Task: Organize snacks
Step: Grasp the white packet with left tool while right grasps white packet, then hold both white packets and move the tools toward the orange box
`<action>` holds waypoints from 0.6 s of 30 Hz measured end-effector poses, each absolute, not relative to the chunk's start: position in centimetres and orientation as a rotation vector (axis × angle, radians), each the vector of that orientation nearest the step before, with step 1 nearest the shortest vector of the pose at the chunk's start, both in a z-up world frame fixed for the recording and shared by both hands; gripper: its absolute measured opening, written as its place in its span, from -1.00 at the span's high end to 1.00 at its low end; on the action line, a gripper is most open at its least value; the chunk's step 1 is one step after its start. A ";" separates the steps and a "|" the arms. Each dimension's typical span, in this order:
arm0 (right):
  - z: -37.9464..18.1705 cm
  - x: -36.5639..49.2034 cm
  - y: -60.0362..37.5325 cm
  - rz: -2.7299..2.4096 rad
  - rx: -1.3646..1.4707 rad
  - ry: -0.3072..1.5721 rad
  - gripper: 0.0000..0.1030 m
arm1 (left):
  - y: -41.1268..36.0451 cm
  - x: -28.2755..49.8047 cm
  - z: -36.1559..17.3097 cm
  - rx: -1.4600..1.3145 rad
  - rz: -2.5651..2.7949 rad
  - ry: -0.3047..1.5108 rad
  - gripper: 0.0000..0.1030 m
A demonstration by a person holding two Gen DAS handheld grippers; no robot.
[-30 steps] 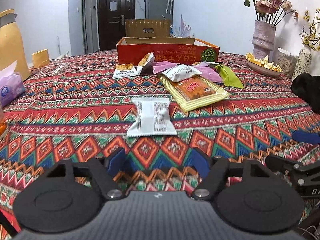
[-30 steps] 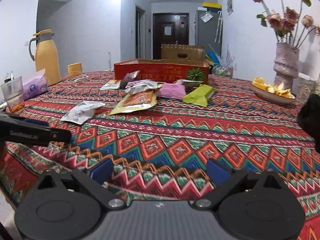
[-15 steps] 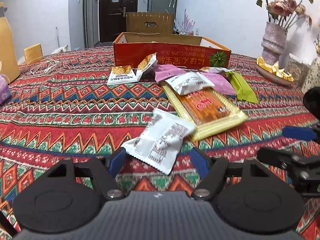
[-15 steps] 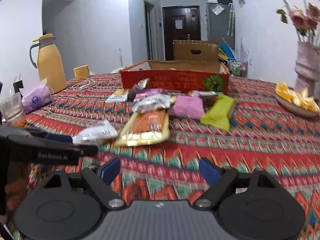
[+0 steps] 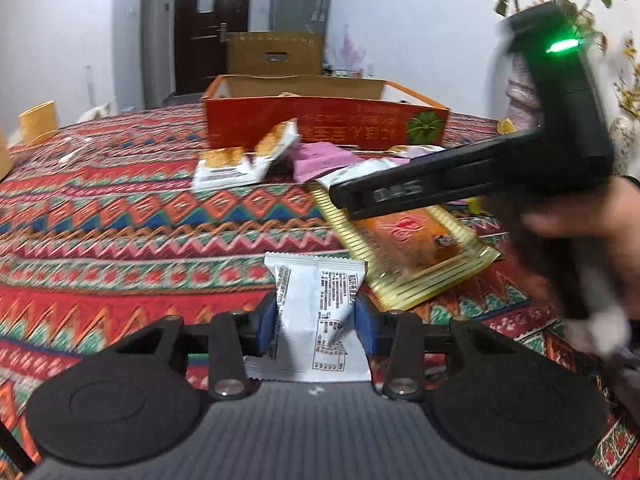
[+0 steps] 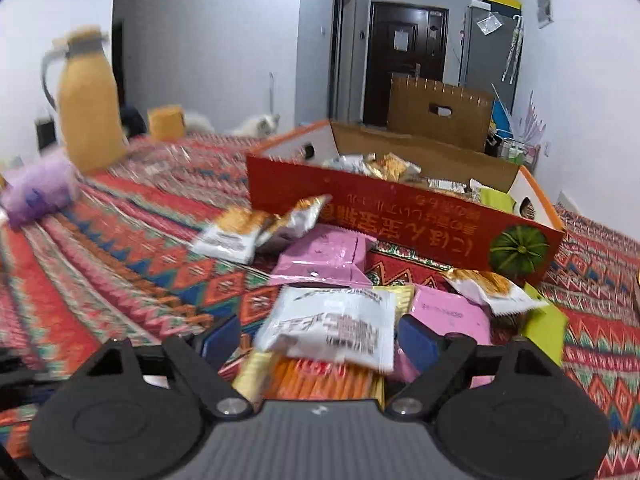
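Observation:
A white snack packet [image 5: 316, 304] stands between the blue pads of my left gripper [image 5: 316, 316]. The jaws are closing and both pads press its sides. My right gripper [image 6: 316, 336] hovers over the pile before the red cardboard box [image 6: 400, 216]. Another white packet [image 6: 328, 326] lies between its spread pads, on a gold-edged orange pack [image 6: 320, 380]; I see no pinch. Pink packets [image 6: 324, 256] and small orange-white packets [image 6: 236, 232] lie nearby. The box holds several snacks. In the left wrist view the right gripper's black finger [image 5: 400, 194] crosses above the gold pack [image 5: 412, 248].
A patterned cloth [image 5: 120, 220] covers the table. A yellow thermos [image 6: 88, 100], a purple tissue pack [image 6: 36, 196] and a yellow cup [image 6: 166, 122] stand at the left. A green packet [image 6: 544, 320] lies right of the pile. A vase of flowers [image 5: 520, 80] stands far right.
My left gripper came up to the white packet and closed onto it. The right gripper swept forward and left to the pile by the box, and now crosses the left wrist view.

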State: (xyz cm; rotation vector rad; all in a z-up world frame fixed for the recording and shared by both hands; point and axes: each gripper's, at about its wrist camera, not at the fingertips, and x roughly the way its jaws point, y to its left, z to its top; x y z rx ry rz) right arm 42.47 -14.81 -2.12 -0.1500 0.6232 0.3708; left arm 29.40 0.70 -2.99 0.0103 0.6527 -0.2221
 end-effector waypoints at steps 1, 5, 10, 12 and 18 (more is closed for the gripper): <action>-2.5 42.9 -14.4 0.363 -0.162 0.631 -0.46 | 1.1 29.0 -3.0 0.002 -0.208 0.654 0.21; -2.8 41.9 -14.3 0.360 -0.181 0.613 -0.24 | 3.1 26.5 -2.8 -0.057 -0.170 0.667 0.21; -2.5 36.1 -15.9 0.384 -0.182 0.602 -0.14 | 4.8 22.8 -2.3 -0.092 -0.143 0.667 0.21; -2.4 32.8 -17.0 0.394 -0.153 0.605 -0.14 | 5.0 21.6 -2.2 -0.097 -0.140 0.669 0.21; -3.0 22.9 -19.6 0.344 -0.092 0.637 -0.14 | 4.4 18.3 -2.2 -0.096 -0.153 0.687 0.21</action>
